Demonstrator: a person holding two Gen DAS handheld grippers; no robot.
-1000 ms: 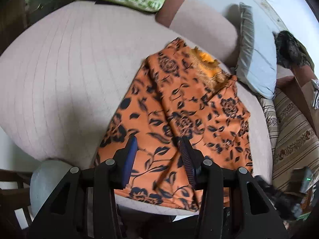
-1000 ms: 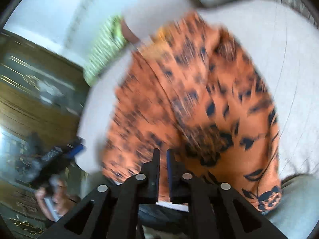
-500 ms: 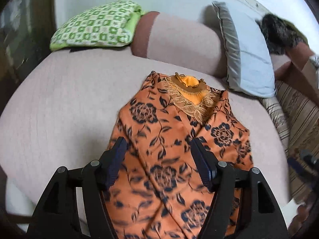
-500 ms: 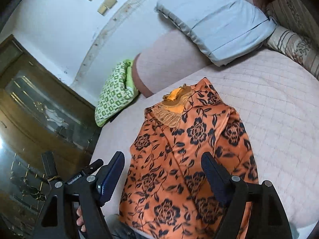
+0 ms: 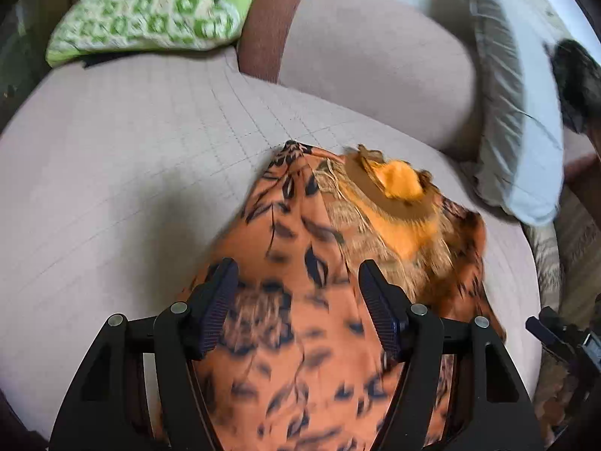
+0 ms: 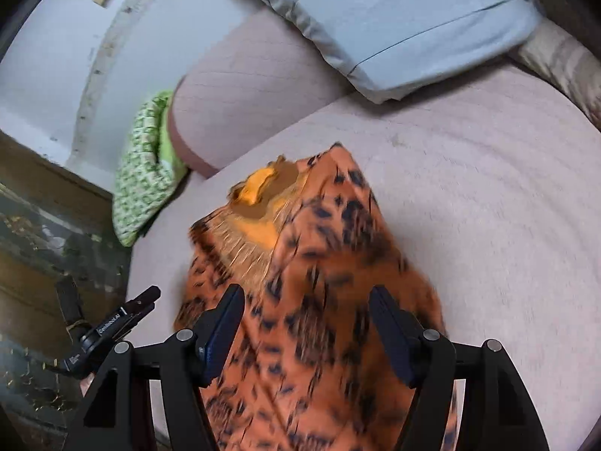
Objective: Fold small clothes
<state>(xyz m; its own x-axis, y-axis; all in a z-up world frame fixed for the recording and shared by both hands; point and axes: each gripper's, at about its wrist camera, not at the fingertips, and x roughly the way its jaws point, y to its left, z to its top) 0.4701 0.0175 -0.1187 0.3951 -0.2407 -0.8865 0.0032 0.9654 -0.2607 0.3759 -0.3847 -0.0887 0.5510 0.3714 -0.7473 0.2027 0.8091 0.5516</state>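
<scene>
One orange floral garment [image 5: 296, 300] lay on the bed [image 5: 112, 173], neckline toward twelve o'clock. It looked light, limp and slippery, best pinched at the corners. Left gripper [image 5: 298, 300] stood spread, empty; right gripper [image 6: 306, 323] was closing, gripping nothing.

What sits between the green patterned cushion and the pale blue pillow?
A beige bolster with a brown end, seen in both wrist views.

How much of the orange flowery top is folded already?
Done: the orange top lies narrowed lengthwise on the bed, sides apparently tucked in. In hand: nothing; left gripper open above it, right gripper's jaws closing, empty. Left: probably folding it across.
</scene>
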